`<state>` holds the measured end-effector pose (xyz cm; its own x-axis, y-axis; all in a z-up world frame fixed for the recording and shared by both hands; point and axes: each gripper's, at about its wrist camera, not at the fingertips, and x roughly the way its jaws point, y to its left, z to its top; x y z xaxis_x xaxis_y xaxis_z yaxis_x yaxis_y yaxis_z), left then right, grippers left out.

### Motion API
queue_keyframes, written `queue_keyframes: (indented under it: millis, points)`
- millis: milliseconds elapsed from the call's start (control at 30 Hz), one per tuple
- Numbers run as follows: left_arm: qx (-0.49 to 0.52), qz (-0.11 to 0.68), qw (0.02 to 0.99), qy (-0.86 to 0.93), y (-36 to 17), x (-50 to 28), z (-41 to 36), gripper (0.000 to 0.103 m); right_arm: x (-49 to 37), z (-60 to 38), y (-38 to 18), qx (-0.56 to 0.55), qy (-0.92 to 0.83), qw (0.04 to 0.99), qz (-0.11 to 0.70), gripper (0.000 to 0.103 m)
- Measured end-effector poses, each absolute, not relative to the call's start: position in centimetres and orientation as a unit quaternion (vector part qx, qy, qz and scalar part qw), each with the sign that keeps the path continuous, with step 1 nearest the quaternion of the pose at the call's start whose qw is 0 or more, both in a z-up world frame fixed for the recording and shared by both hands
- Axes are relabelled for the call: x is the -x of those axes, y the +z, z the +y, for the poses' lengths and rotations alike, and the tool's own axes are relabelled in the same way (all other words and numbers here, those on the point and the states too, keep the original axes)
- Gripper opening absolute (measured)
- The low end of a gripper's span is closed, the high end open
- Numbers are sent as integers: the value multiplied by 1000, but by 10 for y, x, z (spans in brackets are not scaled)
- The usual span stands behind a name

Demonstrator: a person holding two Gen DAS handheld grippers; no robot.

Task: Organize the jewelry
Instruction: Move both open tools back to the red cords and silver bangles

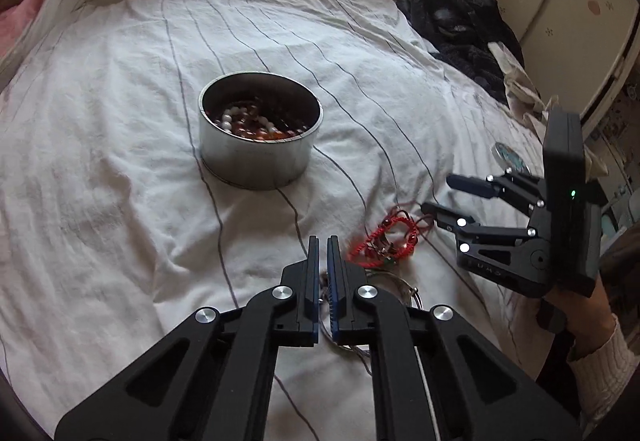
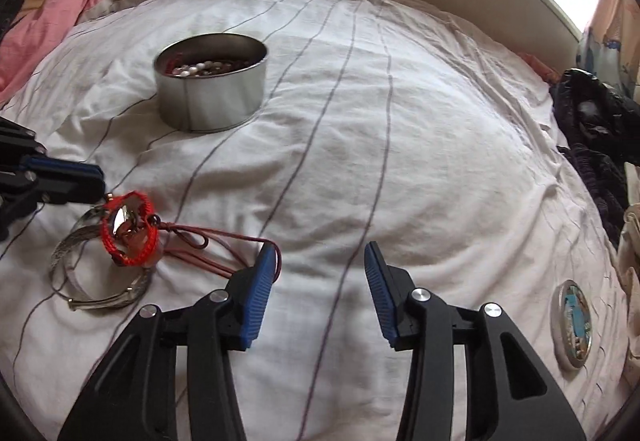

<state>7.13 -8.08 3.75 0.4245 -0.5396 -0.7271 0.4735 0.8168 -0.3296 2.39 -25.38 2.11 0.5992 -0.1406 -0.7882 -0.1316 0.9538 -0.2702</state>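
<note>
Filling the bottom of the left wrist view, the left gripper (image 1: 323, 243) has its blue-padded fingers (image 1: 313, 269) drawn almost together, with only a thin slit between the pads. A silver wire bangle (image 1: 394, 287) lies under and behind them, and whether the pads pinch it cannot be told. In the right wrist view the same bangle (image 2: 70, 241) curls on the bedsheet (image 2: 400, 161) at the lower left, the left gripper's tips (image 2: 72, 181) hanging just above its far edge.

At the bottom of the right wrist view the right gripper (image 2: 320, 253) has its fingers (image 2: 258, 293) standing well apart, nothing between them but striped sheet. The left-hand finger tip sits just beside the dark red cord (image 2: 224, 241) that trails from the red braided bracelet (image 2: 128, 229). That bracelet rests on the bangle, a little right of the left gripper's tips in the left wrist view (image 1: 380, 241).

A round picture lid (image 2: 572, 325) lies flat on the sheet at the lower right.

Farther up the bed, a round metal tin (image 2: 212, 89) stands upright and apart from the loose pieces, holding white and reddish beads (image 2: 196, 69). Dark clothing (image 2: 592, 129) is heaped at the right edge, and pink bedding (image 2: 60, 9) is bunched at the upper left.
</note>
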Motion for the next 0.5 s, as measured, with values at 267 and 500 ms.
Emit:
queue_keyframes:
  millis: [267,500]
  points:
    - [53,440,829,-341,42,-77,-92,22,-30,-280,25,61,24,882,467,60]
    - [-66,471,816,-328,13,-65,-147,37,-27,-275,25,63,32,881,468,64]
